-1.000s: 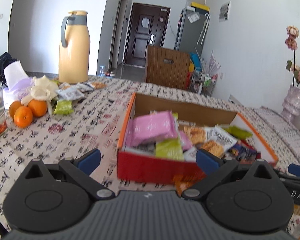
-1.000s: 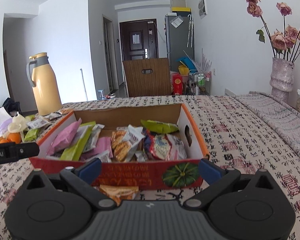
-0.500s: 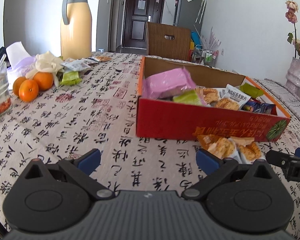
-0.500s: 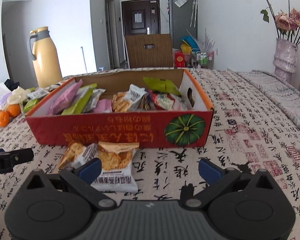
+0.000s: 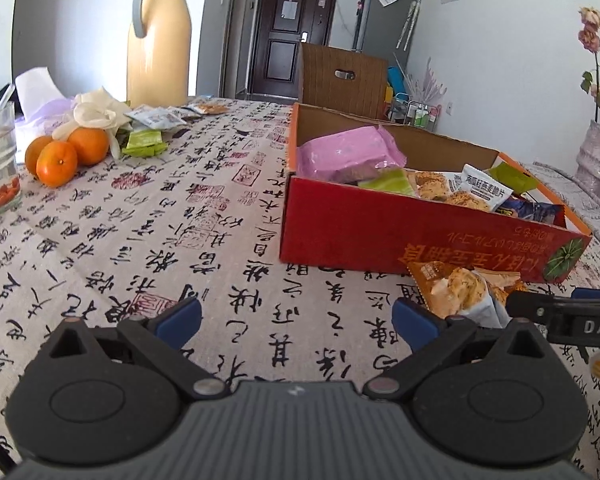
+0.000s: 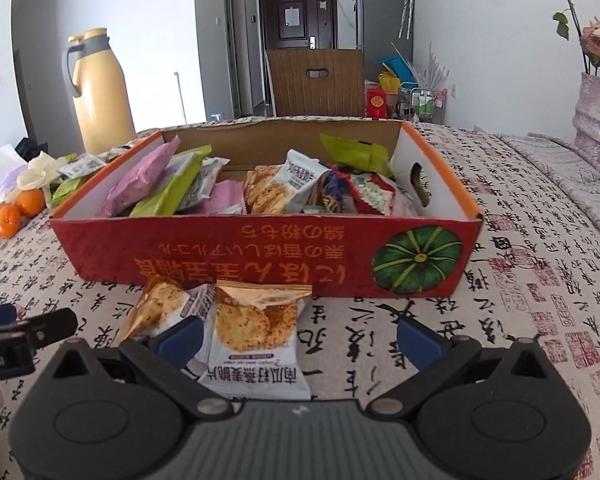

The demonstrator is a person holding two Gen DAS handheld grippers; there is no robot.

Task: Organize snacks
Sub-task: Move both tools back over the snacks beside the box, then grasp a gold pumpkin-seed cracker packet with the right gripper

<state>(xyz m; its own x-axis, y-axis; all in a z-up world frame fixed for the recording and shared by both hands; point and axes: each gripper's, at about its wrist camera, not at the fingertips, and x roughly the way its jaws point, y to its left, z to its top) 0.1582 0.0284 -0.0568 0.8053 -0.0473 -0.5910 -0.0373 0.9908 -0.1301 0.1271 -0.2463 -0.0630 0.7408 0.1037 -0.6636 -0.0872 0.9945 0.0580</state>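
Cracker packets (image 6: 256,336) lie on the tablecloth (image 6: 520,300) against the front wall of the red box (image 6: 260,256), itself heaped with snacks; the nearer packet lies flat, long axis running from the box toward the right gripper (image 6: 298,338), sealed orange top pointing at the box; right gripper spread wide around it, empty; left gripper (image 5: 296,316) likewise spread, holding nothing.

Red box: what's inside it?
The red box holds a pile of snack packets: a pink packet, green packets, a cracker packet, and dark wrappers. Whatever lies beneath the top layer, and the box floor, is covered.
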